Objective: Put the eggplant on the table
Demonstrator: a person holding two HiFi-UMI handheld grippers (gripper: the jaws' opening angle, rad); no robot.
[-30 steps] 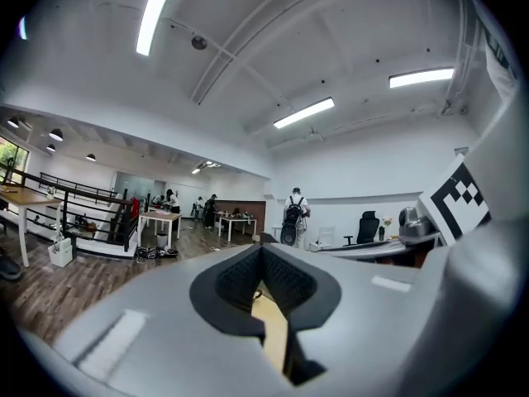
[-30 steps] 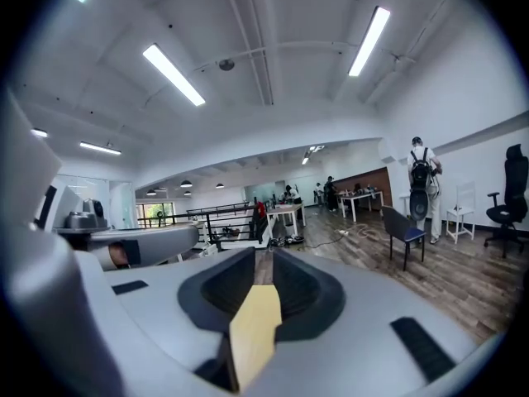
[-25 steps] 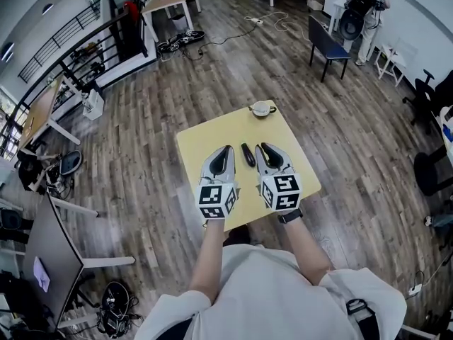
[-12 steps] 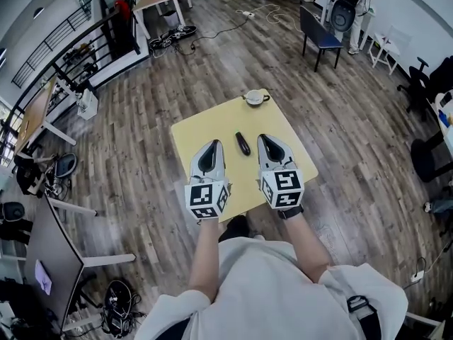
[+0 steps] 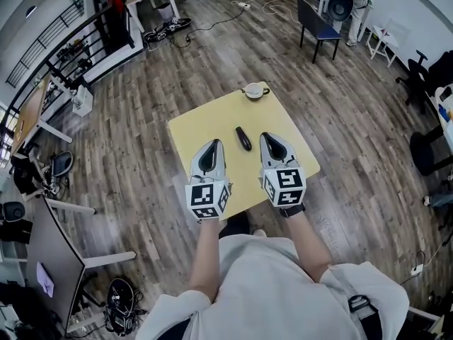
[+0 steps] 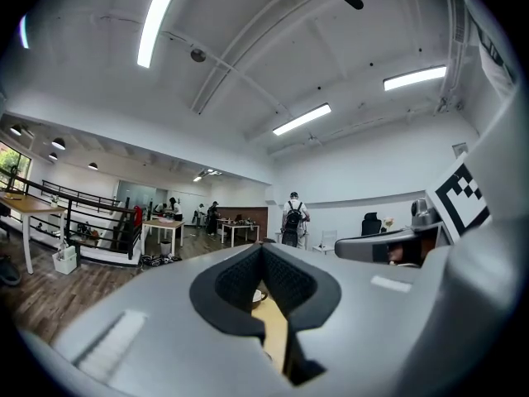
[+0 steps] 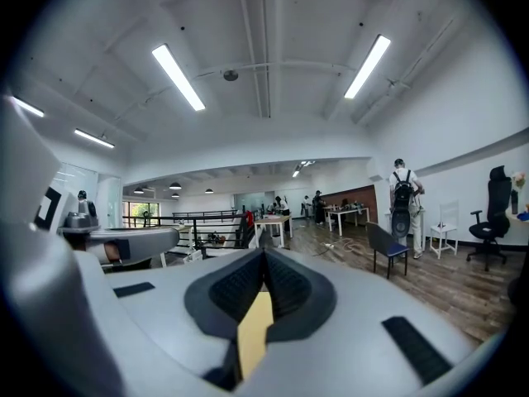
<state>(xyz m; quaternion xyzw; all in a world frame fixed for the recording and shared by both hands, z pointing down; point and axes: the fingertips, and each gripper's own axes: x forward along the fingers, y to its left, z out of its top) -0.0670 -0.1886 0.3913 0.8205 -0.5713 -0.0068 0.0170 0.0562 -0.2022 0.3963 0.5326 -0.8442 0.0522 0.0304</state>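
Note:
The eggplant, dark and slim, lies on the yellow table with nothing touching it. My left gripper rests just left of it and my right gripper just right of it. Both point away from me and both are shut and empty. In the left gripper view the jaws of the left gripper meet at the tip, with only the table showing beneath them. The right gripper view shows the right gripper the same way, over the table. Neither gripper view shows the eggplant.
A white cup with a dark handle stands at the table's far edge. Wooden floor surrounds the small table. A blue chair stands far right, desks and railings far left. A person with a backpack stands in the distance.
The head view has shifted a little. The eggplant lies in the same spot on the table. Both grippers sit slightly further from it than before.

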